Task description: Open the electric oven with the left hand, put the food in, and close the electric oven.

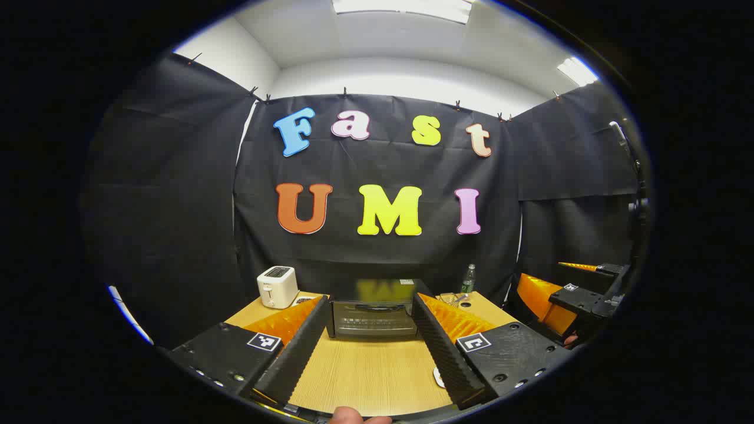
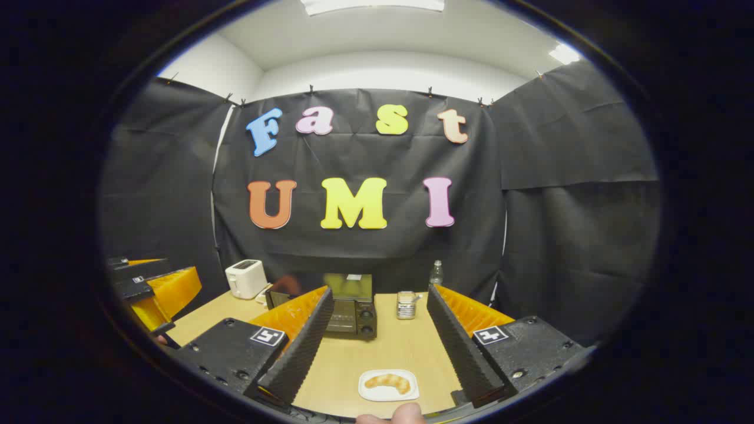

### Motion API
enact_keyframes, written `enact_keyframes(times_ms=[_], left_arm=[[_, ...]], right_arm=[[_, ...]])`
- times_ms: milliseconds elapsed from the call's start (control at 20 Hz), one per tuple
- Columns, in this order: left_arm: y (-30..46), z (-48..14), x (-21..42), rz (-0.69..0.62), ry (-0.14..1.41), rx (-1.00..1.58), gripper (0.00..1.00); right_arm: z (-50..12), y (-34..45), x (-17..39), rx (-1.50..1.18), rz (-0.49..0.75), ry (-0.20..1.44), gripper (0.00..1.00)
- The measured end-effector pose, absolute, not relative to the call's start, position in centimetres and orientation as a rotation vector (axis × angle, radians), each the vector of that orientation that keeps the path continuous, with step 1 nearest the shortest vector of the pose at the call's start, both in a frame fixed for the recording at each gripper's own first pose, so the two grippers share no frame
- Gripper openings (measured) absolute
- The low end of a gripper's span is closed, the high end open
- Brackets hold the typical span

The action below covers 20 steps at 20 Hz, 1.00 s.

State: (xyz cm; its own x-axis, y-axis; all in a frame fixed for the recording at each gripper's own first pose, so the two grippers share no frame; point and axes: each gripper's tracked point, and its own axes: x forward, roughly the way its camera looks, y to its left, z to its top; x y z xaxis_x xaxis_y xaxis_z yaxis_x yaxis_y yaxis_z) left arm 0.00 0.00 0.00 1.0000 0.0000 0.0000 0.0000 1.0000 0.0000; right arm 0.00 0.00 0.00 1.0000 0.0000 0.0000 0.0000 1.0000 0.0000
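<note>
Black cloth hung around the booth under a white ceiling with lit panels, and a light wooden tabletop [image 1: 365, 371] stood in front of the back wall. At the far middle of that tabletop sat the electric oven [image 1: 373, 317], dark, with its glass door shut and its handle across the top of the door; in the right gripper view the same oven [image 2: 352, 315] showed its control knobs on its right side. A white toaster [image 1: 277, 286] stood to the left of the oven, near the back edge. A clear bottle [image 1: 468, 279] stood behind and to the right of it, and a small glass jar [image 2: 406, 304] sat just beside the oven's right side.

The food, a croissant [image 2: 387, 383], lay on a small white plate [image 2: 389, 393] at the near edge of the tabletop, well apart from the oven.

The left gripper [image 1: 370, 344] hung above the near part of the tabletop with its fingers spread wide, holding nothing, and the oven door showed between them. The right gripper [image 2: 377, 344] was likewise spread wide and empty, above the plate, which lay between its fingers without touching them. A fingertip of the person showed at the bottom edge of each view.
</note>
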Motion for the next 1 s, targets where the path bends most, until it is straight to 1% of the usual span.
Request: enact_keyframes(times_ms=[200,1000], left_arm=[[1.0,0.5,-0.1,0.022,-0.029,0.021,0.93],[1.3,-0.7,-0.4,0.011,0.002,0.012,0.93]], right_arm=[[0.0,0.6,-0.2,-0.01,0.008,0.001,0.99],[-0.6,0.5,-0.3,0.009,0.01,0.021,0.99]])
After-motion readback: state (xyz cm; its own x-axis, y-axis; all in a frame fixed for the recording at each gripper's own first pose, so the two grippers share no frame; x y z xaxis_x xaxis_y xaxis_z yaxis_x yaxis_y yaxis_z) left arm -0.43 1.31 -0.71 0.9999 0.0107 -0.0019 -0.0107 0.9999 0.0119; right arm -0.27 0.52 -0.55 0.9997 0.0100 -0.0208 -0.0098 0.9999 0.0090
